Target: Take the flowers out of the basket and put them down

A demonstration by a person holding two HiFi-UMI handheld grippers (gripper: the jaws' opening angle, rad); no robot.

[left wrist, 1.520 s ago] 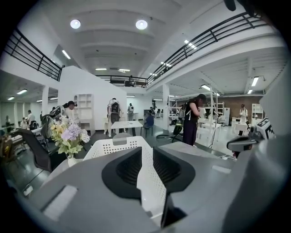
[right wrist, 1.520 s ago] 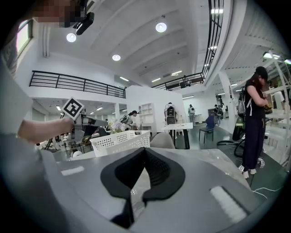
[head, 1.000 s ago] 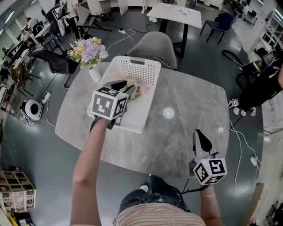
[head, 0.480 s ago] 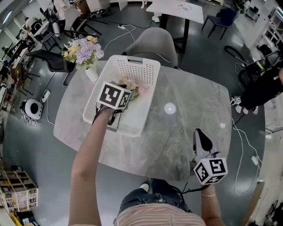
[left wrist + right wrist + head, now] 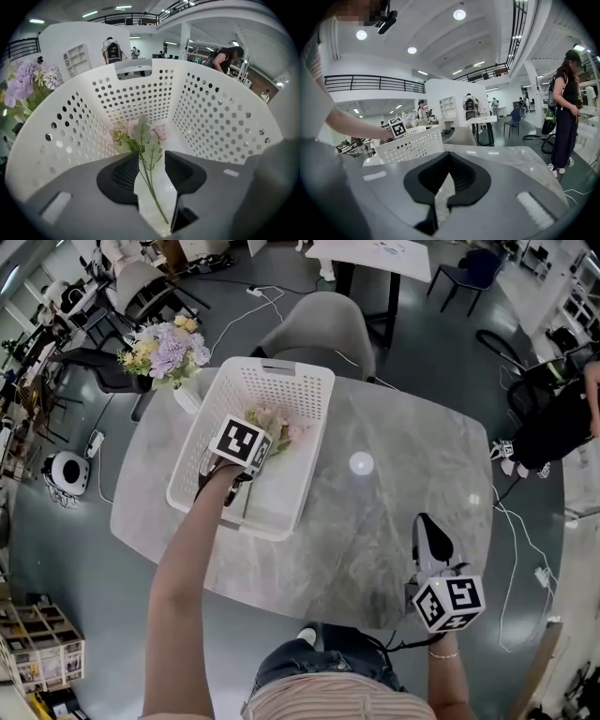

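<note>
Left claw [image 5: 151, 155], its jaws just opened wide, dips into the white basket [image 5: 220, 117] so they straddle the stem of the flowers [image 5: 140, 133] lying on its floor (nothing pinched yet). The basket walls crowd it on each side, while the bare worktop [image 5: 394, 512] alongside offers setting-down room. Right claw [image 5: 450, 157] hangs aside, jaws together, empty.

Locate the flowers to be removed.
In the head view the flowers lie inside the white basket, left of centre; the left gripper, jaws just opened, straddles their stem.
</note>
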